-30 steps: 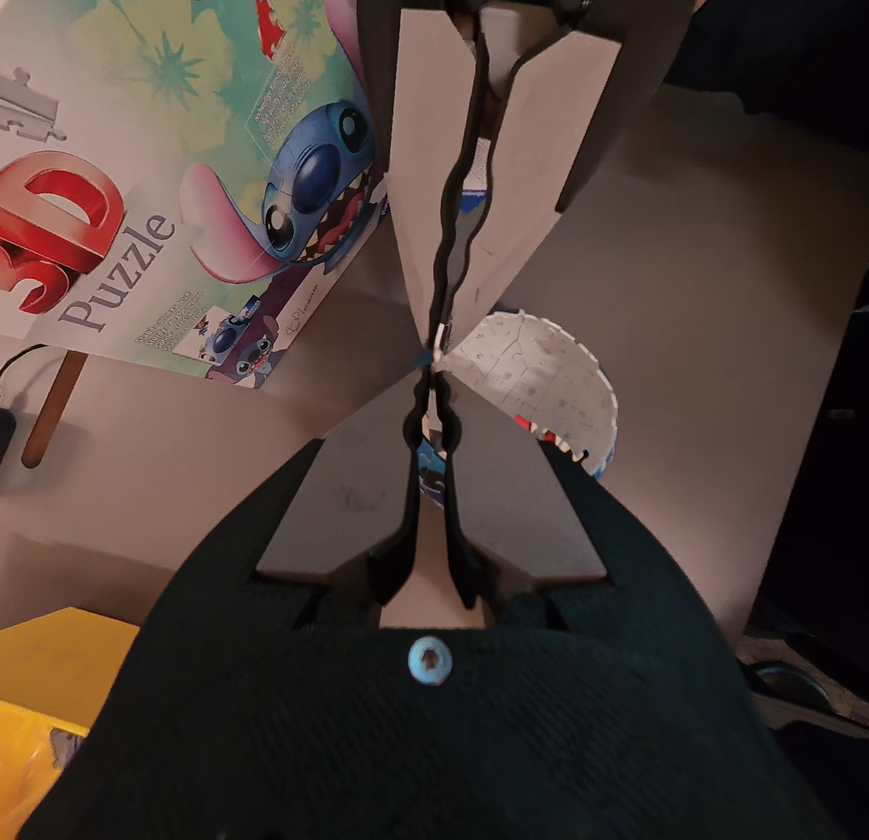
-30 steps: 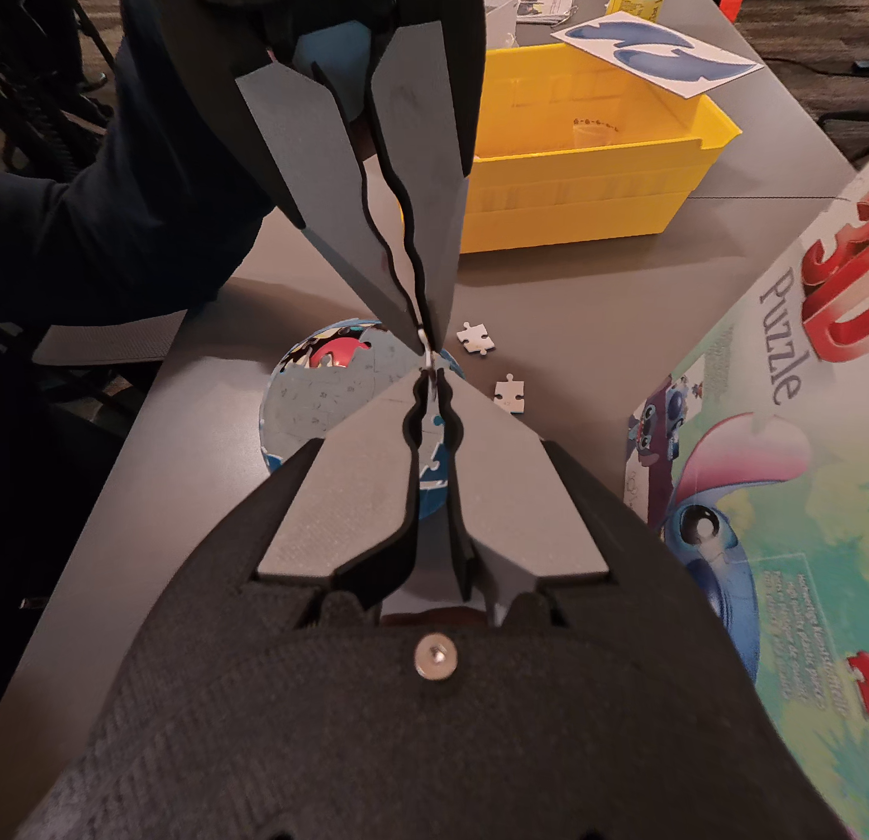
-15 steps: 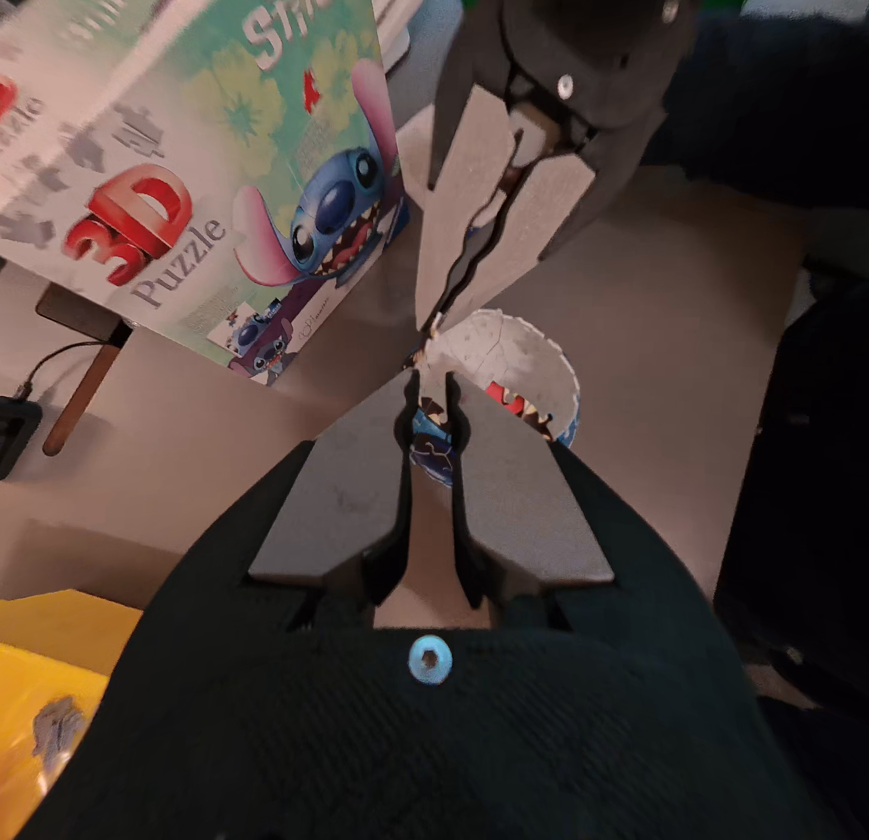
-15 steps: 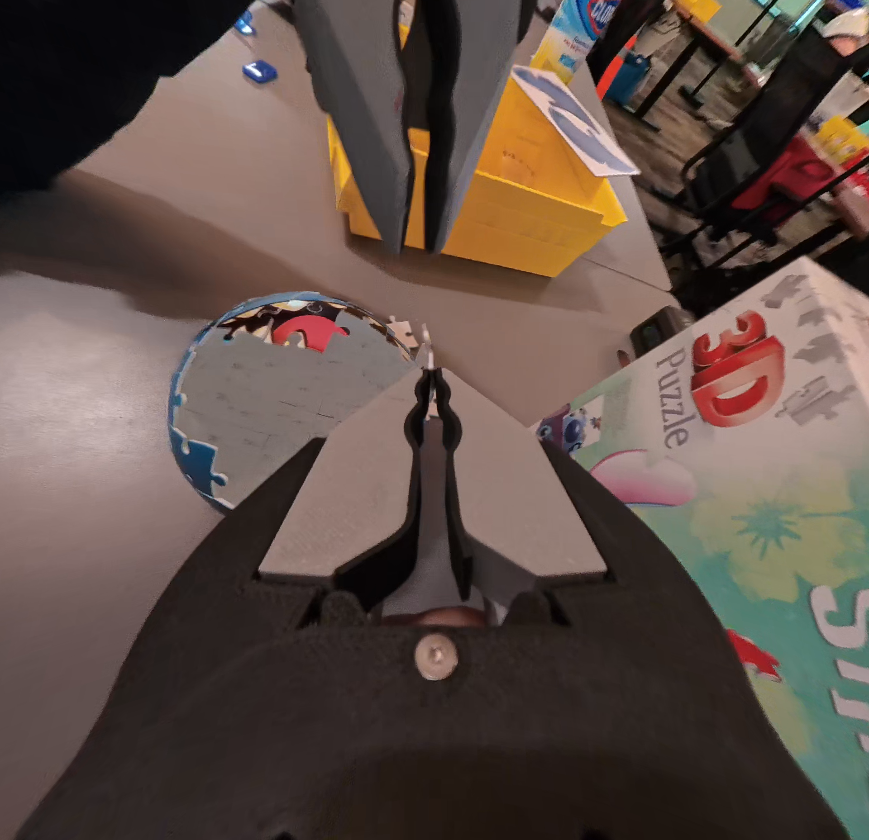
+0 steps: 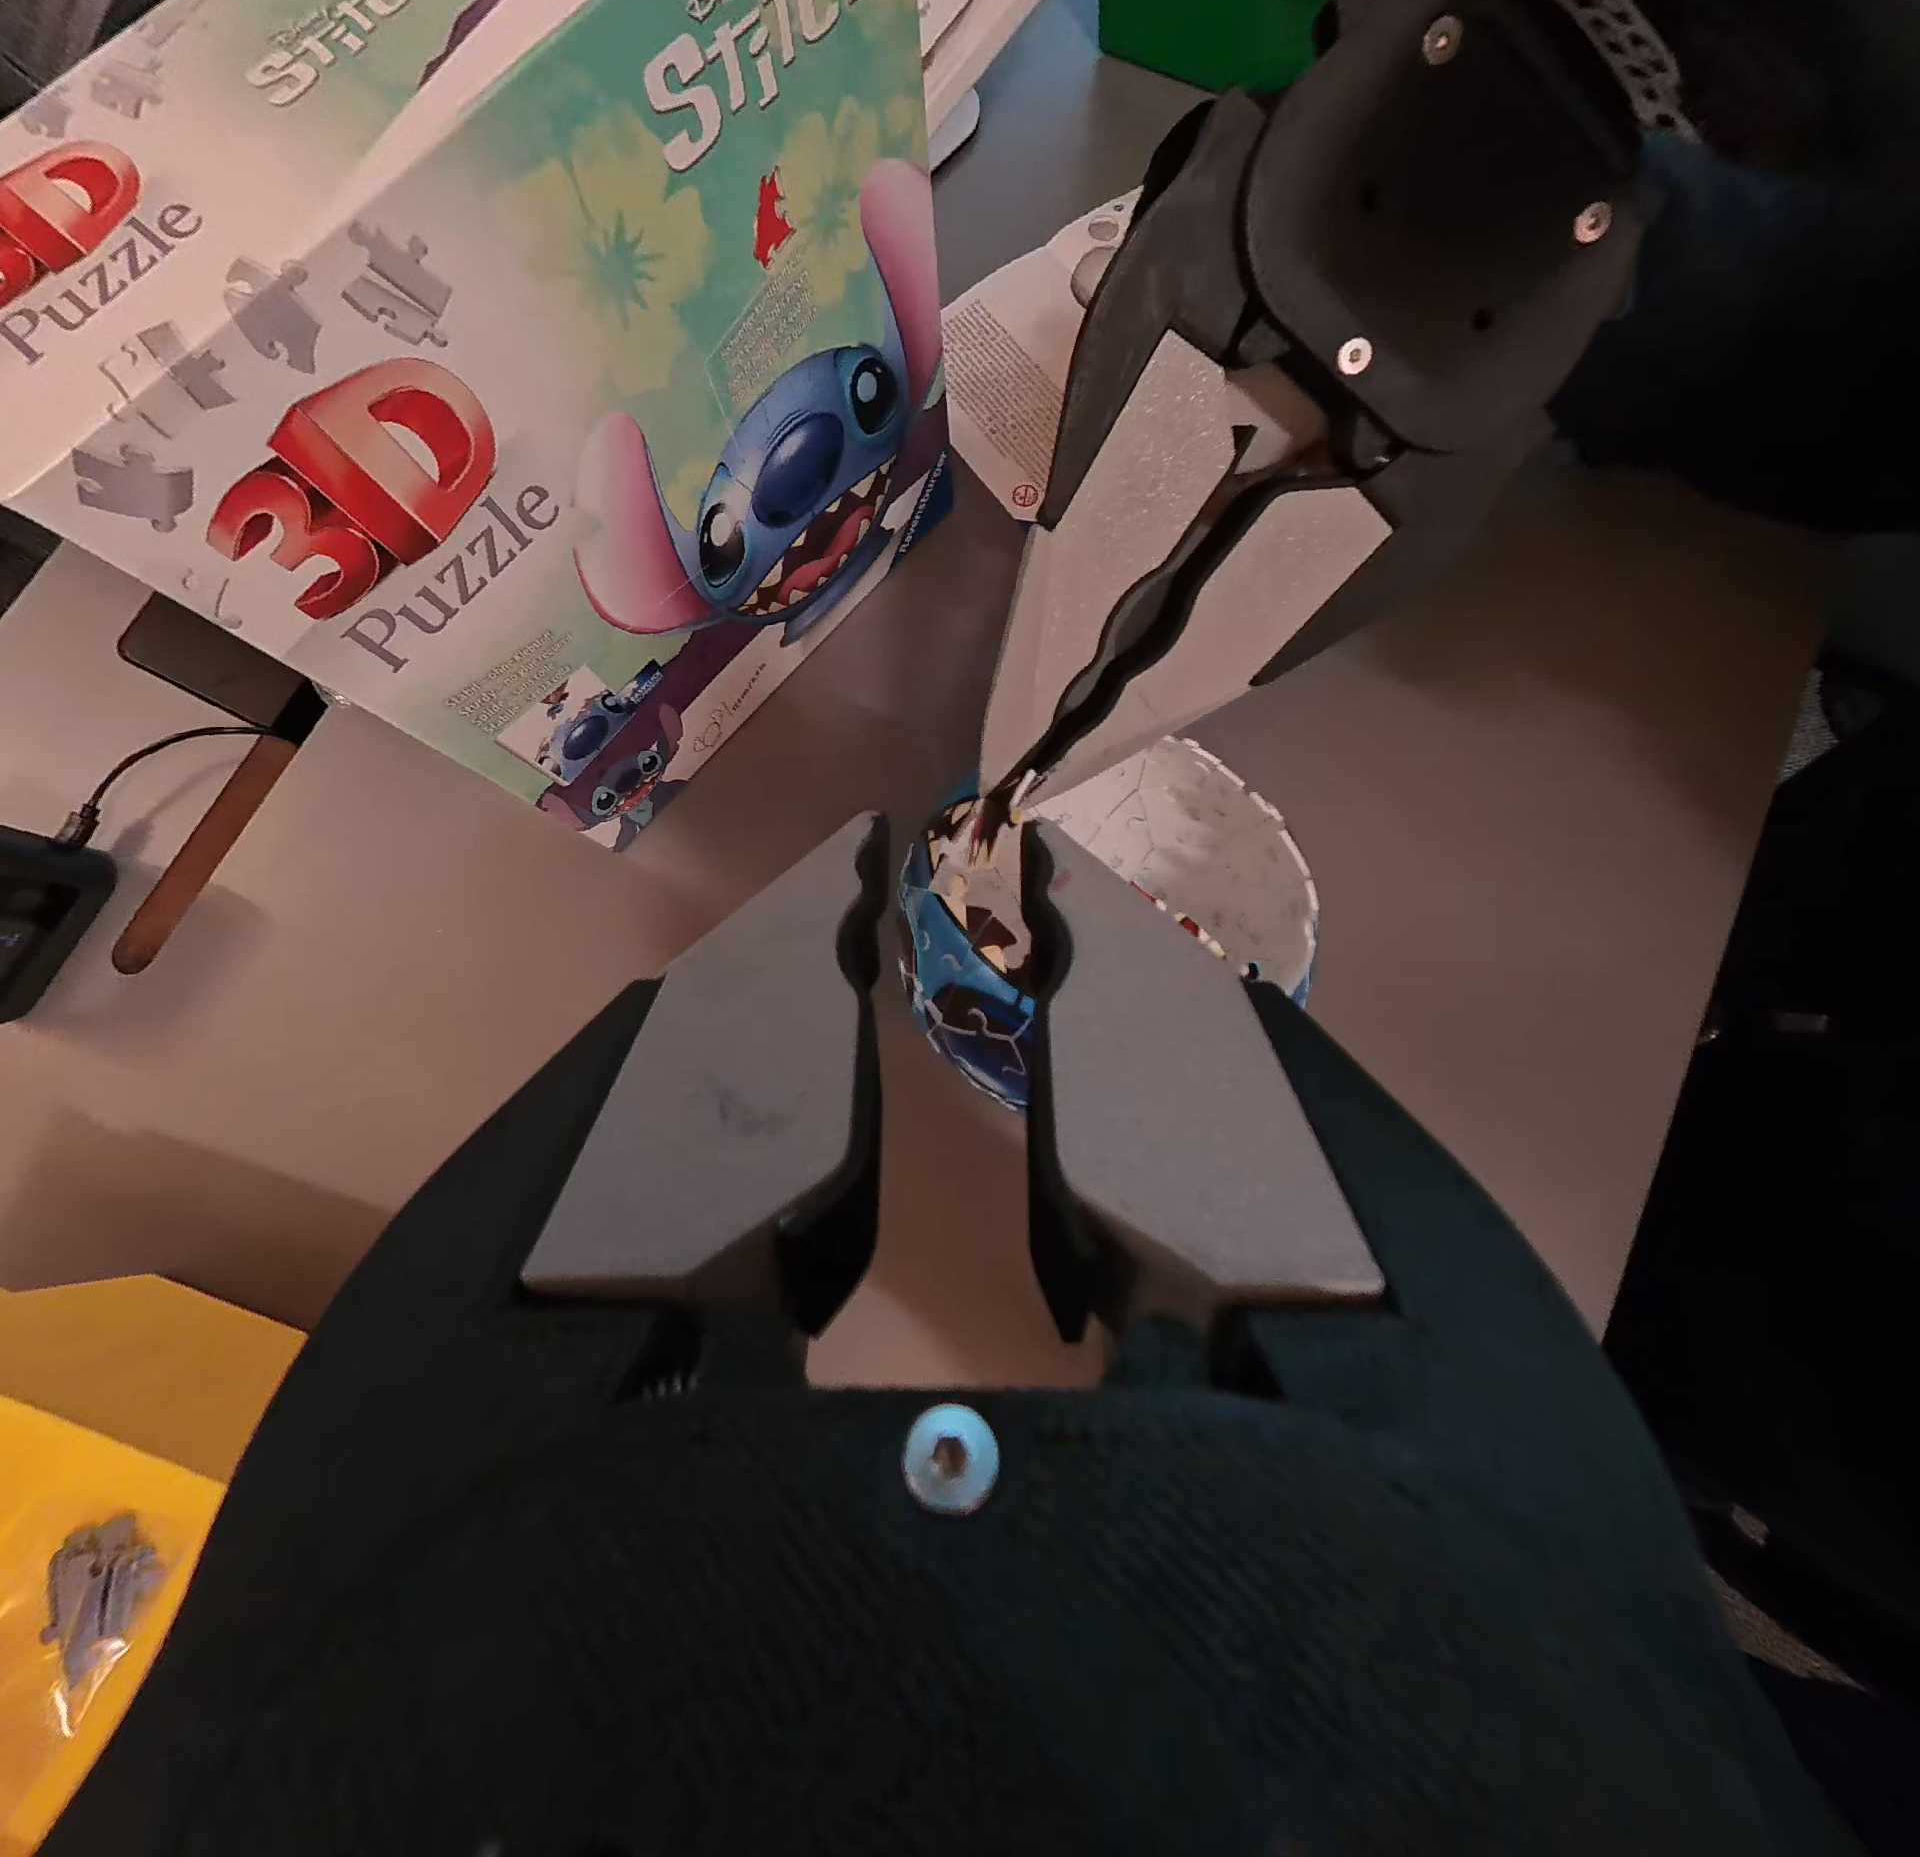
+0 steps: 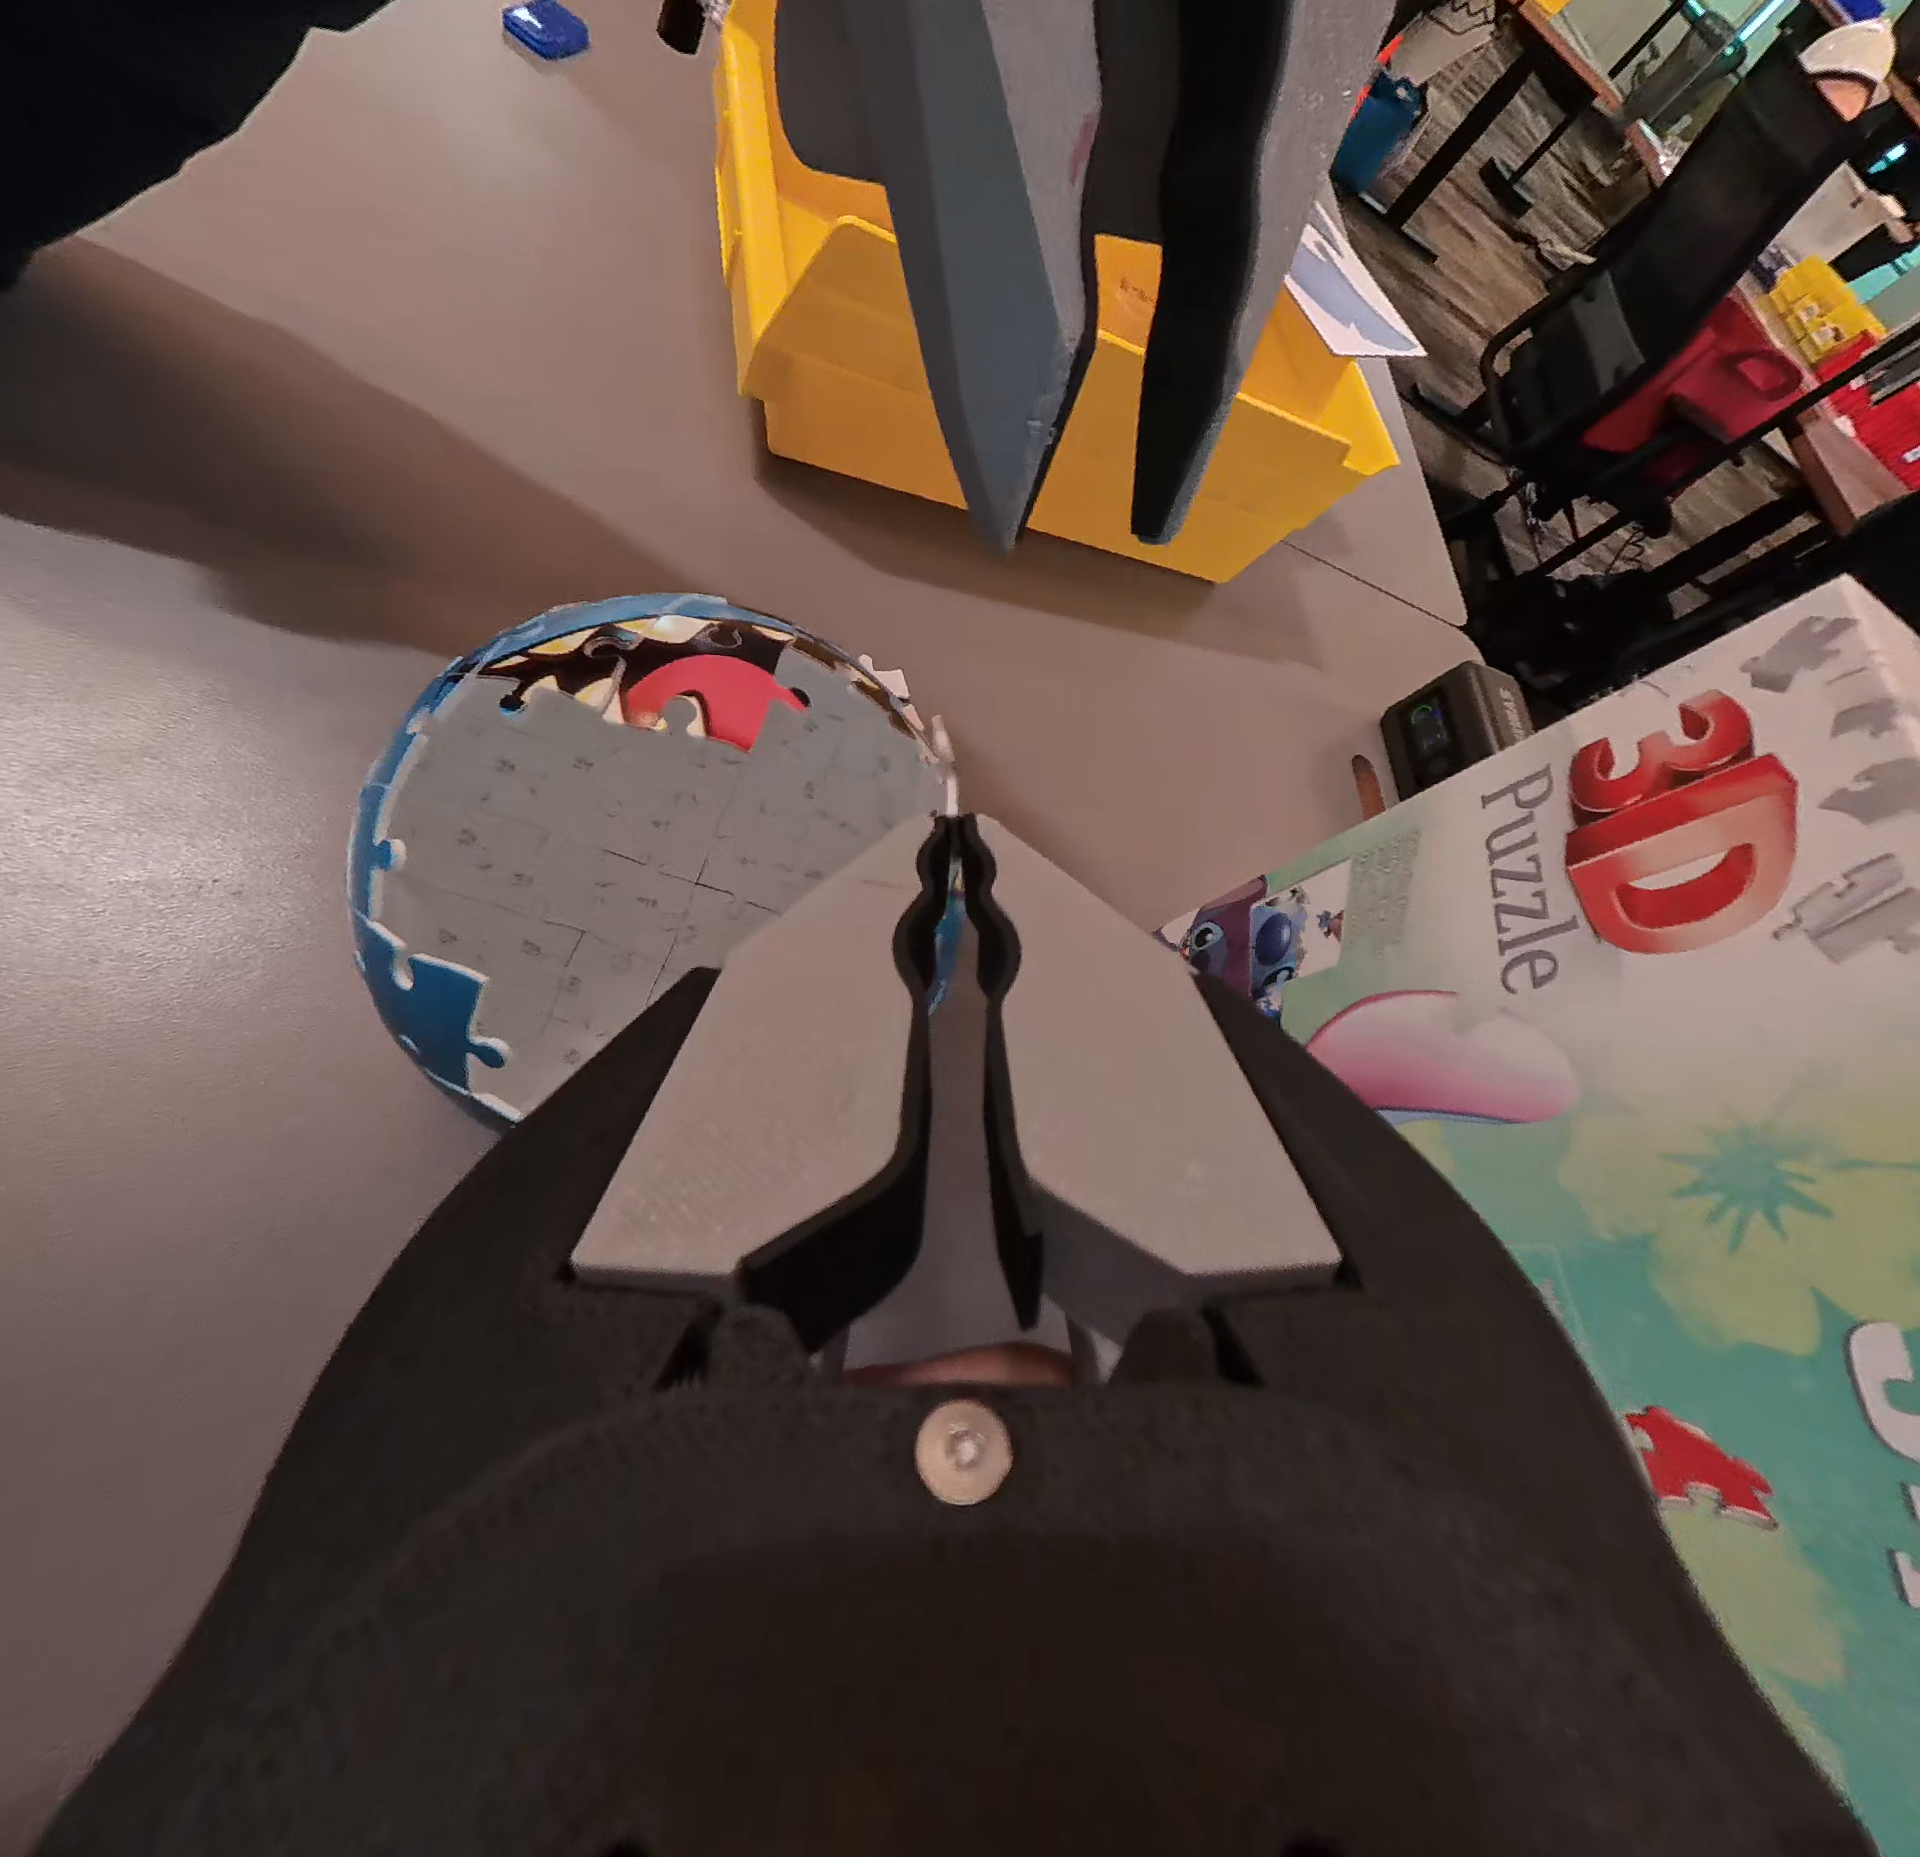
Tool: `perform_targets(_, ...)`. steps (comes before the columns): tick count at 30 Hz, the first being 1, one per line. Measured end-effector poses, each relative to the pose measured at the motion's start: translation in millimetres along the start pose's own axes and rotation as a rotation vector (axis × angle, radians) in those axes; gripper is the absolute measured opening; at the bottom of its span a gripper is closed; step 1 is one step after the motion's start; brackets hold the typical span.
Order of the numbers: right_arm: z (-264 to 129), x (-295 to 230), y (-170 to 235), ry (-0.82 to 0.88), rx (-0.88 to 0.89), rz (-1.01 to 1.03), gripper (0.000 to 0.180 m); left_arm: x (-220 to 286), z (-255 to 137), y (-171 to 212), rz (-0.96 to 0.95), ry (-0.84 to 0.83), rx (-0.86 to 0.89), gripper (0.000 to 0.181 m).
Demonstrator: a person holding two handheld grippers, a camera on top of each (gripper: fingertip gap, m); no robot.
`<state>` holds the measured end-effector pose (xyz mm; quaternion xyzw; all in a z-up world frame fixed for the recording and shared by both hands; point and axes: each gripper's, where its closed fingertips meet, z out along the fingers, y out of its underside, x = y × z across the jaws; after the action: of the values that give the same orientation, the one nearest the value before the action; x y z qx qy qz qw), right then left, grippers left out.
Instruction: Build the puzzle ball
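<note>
The half-built puzzle ball (image 6: 623, 872) lies on the grey table as an open bowl, grey inside and blue outside; it also shows in the left wrist view (image 5: 1195, 851). My right gripper (image 6: 951, 820) is shut on a small puzzle piece (image 6: 943, 758), held edge-on at the bowl's rim. In the left wrist view the right gripper (image 5: 1013, 789) points down at the rim with the puzzle piece (image 5: 987, 825) at its tips. My left gripper (image 5: 948, 839) is open and empty, just short of the rim. In the right wrist view the left gripper (image 6: 1075, 538) hangs above and beyond the ball.
The puzzle box (image 5: 520, 353) stands left of the ball; it fills the right side of the right wrist view (image 6: 1662, 1132). A yellow bin (image 6: 1039, 405) sits behind the ball. A small black device (image 6: 1455, 727) and a wooden stick (image 5: 197, 851) lie by the box. My hands' fingertips stand some 5 centimetres from each other.
My left gripper has opened, let go of the piece and drawn back from the right gripper. My right gripper keeps the piece and has lowered it to the ball's rim.
</note>
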<state>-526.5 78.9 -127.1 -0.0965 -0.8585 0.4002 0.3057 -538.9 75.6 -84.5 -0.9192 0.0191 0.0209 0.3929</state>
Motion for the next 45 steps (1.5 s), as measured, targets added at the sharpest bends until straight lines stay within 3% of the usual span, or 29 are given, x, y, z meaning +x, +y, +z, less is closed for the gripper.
perform_targets(34,3.2,-7.1,-2.6,0.098,-0.090,-0.223,0.000,-7.0,9.9,9.7,-0.030,-0.012,-0.056,0.024)
perform_targets(45,10.5,-8.3,0.1,0.133,-0.106,-0.279,0.000,7.3,14.7,20.6,0.065,-0.084,-0.190,0.035)
